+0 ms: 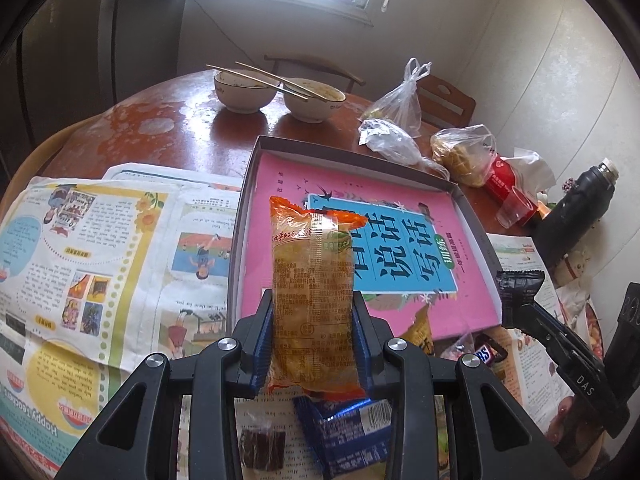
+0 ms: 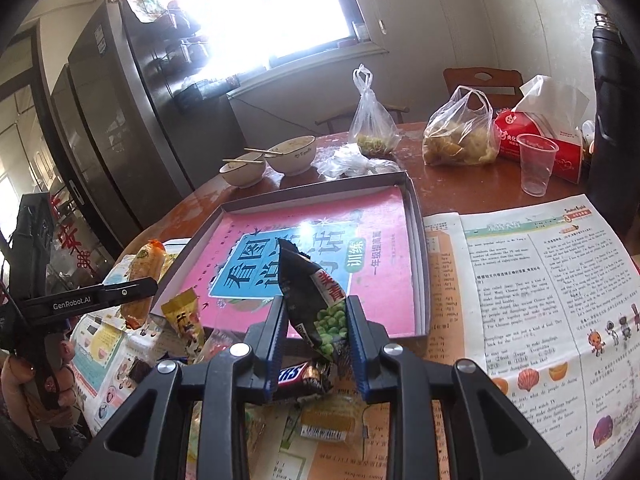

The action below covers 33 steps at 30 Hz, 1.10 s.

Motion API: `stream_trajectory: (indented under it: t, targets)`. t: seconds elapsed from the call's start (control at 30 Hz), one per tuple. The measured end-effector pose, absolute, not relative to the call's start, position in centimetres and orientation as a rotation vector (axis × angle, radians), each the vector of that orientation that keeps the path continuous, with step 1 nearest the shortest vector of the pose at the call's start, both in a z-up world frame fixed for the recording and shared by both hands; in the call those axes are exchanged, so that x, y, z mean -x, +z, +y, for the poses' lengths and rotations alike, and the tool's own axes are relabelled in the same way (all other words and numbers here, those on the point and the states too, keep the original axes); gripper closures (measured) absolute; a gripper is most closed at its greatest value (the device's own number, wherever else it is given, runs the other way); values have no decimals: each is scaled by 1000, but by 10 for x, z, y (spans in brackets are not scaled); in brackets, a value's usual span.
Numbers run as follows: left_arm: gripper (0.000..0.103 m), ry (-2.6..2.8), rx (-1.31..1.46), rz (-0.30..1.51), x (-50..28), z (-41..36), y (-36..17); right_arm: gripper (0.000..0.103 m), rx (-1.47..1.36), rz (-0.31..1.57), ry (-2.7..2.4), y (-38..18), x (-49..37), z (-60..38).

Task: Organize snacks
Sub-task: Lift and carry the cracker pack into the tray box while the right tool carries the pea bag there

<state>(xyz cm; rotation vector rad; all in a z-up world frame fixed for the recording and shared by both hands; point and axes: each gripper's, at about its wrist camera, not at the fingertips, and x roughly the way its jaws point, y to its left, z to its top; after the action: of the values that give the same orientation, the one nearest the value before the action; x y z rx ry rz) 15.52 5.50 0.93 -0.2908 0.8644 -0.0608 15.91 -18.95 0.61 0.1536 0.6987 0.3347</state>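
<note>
Print on both packets stays unreadable to us. Our left gripper (image 1: pixel 312 344) clamps an orange translucent snack packet (image 1: pixel 310 292) upright; our right gripper (image 2: pixel 316 340) pinches a black green-pea snack bag (image 2: pixel 316 296).

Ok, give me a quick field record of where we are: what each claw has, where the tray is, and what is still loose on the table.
left claw: shut on orange snack packet, held upright in front of the tray
right claw: shut on black green-pea snack packet, held at the tray's near edge
tray: shallow box, pink book lying flat inside, no snacks in it yet
loose snacks: Snickers bar, yellow packet, blue packet, all on newspaper near the tray
farther back: two bowls with chopsticks
</note>
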Motion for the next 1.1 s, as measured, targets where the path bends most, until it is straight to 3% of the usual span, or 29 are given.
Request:
stream_trajectory:
  t: [1.1]
  targets:
    - [68,-54,223,942,-207,35,-21,74,-187,803,306,-25,-212,-190]
